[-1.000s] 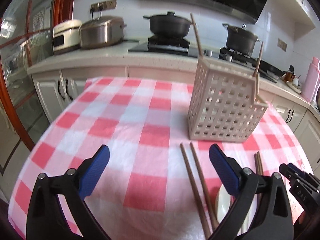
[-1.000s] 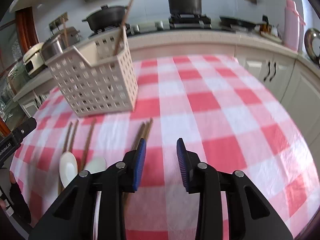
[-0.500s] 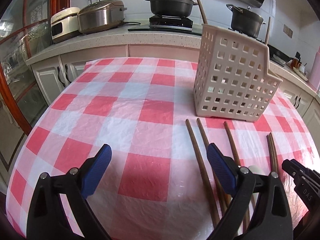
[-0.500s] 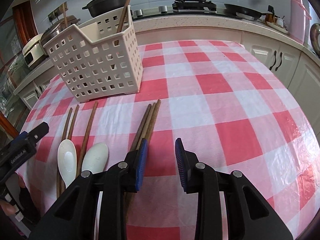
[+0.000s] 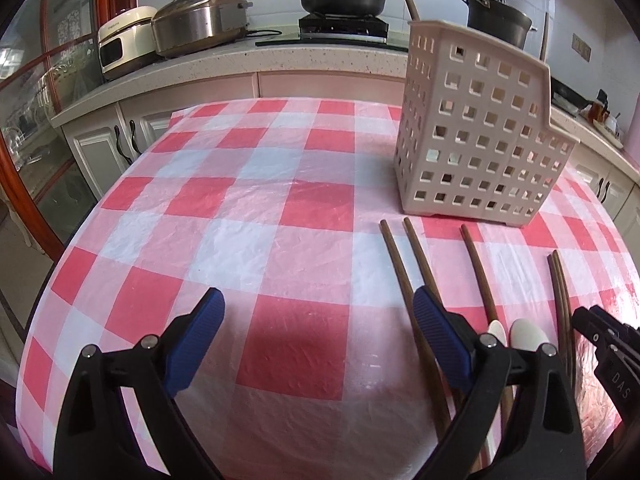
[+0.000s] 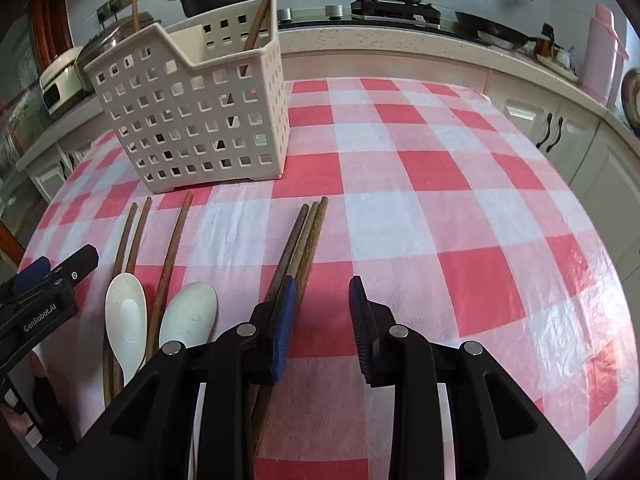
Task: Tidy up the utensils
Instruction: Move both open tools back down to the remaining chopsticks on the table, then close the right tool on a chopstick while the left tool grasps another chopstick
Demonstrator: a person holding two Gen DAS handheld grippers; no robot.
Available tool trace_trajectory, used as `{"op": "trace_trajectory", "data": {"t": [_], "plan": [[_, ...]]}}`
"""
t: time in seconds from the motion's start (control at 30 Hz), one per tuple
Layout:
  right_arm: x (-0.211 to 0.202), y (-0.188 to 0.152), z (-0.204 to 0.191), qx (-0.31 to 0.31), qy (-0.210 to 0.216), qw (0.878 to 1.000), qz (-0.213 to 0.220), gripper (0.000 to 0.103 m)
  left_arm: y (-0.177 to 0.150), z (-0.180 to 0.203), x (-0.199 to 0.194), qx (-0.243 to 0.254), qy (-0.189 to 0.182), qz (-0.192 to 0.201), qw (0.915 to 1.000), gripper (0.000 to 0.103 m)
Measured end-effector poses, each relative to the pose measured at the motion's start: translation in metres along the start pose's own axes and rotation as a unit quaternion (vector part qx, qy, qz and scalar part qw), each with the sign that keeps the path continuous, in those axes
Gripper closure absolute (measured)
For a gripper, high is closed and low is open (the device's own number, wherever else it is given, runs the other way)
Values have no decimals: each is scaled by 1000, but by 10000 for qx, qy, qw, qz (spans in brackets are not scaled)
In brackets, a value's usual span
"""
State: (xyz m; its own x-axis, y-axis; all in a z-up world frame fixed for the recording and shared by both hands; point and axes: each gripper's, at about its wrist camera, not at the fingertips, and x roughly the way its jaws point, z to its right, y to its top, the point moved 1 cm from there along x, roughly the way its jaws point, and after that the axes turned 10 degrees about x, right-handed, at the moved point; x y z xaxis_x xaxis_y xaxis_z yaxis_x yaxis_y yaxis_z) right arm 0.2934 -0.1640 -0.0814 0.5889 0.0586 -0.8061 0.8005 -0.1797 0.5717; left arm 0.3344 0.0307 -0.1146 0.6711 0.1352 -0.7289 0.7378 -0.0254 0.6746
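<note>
Both claws hover with fingers apart, holding nothing; the right claw [image 6: 320, 304] sits low beside three bunched chopsticks [image 6: 306, 236] on the desk [image 6: 460, 208], likely lining up a pickup for the basket [image 6: 192, 120]; the left claw [image 5: 316, 320] waits wider beside two more [image 5: 404, 264].

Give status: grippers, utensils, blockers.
Left gripper open, empty. Right gripper open, beside chopstick bundle. Spoons and loose chopsticks on tablecloth before basket. Nothing in the way.
</note>
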Motion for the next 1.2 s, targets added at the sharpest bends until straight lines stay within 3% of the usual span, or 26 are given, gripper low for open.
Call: {"op": "trace_trajectory", "data": {"t": [0.23,0.4,0.57,1.07,1.2], "plan": [[10,1,-6,-103,-172,9998,-79,81,0,-1,5,4,-3,-120,9999,14],[10,5,3,-19,-161,9998,-86,93,2,2,11,53,-55,-220,9997,14],[10,6,12,77,-77,9999,-94,93,4,8,22,98,-178,-450,9988,26],[10,7,16,113,100,9999,-82,93,9,19,26,26,-318,-479,9983,27],[11,8,16,94,121,9998,-103,93,9,23,25,136,-296,-485,9983,35]]}}
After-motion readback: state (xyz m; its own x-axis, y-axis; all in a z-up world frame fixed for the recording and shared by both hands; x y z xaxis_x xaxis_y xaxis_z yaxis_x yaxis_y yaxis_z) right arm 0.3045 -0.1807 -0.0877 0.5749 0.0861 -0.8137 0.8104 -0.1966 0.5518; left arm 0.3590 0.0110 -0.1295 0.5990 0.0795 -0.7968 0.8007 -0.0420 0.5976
